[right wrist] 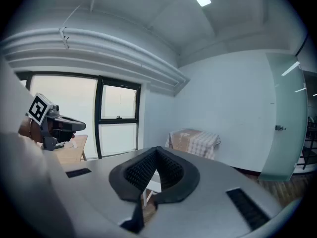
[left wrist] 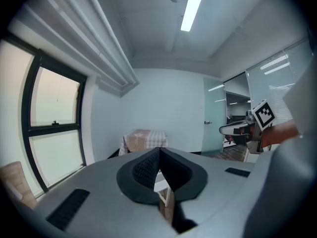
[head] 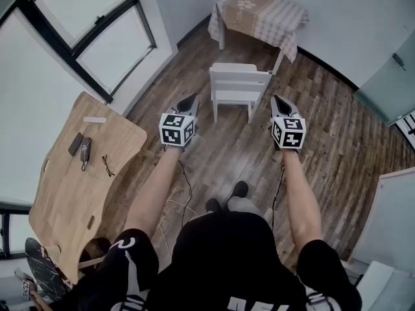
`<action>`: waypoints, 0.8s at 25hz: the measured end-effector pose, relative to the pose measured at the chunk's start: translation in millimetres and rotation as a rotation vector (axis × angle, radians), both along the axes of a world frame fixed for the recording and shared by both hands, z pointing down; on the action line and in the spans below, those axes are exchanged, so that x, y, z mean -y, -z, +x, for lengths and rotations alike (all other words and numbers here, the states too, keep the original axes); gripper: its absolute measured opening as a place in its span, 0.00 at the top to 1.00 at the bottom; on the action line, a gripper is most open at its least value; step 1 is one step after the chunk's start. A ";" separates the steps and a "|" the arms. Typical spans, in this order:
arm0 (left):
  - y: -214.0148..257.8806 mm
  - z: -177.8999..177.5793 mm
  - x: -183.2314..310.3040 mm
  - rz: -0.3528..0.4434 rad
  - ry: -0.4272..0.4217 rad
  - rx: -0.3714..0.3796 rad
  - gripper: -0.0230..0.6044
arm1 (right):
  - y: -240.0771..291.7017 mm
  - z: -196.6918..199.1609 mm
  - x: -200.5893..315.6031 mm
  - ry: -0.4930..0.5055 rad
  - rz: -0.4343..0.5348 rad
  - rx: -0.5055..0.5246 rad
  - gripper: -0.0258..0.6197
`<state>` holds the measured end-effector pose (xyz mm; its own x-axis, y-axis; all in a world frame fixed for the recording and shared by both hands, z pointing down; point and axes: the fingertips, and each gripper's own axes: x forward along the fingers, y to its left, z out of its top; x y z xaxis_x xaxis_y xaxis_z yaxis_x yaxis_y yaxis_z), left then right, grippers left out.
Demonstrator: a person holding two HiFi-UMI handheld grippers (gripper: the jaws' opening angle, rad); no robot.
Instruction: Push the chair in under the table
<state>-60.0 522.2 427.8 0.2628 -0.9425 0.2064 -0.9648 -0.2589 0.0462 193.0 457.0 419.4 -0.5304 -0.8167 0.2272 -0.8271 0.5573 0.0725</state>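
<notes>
This looks like a plain office room. It has a brown wood-plank floor (head: 324,128), tall black-framed windows (head: 97,31), a frosted glass partition (left wrist: 213,118) and a long ceiling strip light (left wrist: 192,6).

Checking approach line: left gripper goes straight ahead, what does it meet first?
Probably the left edge of the white chair. The left gripper aims at it, tilted slightly down. Depth is unclear, so it might just skim past.

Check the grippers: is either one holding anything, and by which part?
Nothing is held. The left gripper and the right gripper are both shut with nothing between their jaws, short of the white chair.
</notes>
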 end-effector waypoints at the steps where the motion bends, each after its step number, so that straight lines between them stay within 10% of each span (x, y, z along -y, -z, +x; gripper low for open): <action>1: -1.4 -0.6 1.8 -0.002 0.003 0.001 0.93 | -1.4 0.2 2.0 -0.001 -0.003 -0.001 0.94; 20: -21.0 18.3 102.0 -0.055 0.071 0.052 0.93 | -29.3 24.7 116.4 0.049 -0.041 0.000 0.94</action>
<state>-41.6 420.2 448.8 0.1836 -0.9452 0.2701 -0.9820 -0.1886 0.0075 217.7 340.6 448.7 -0.5699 -0.7796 0.2598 -0.7985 0.6000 0.0489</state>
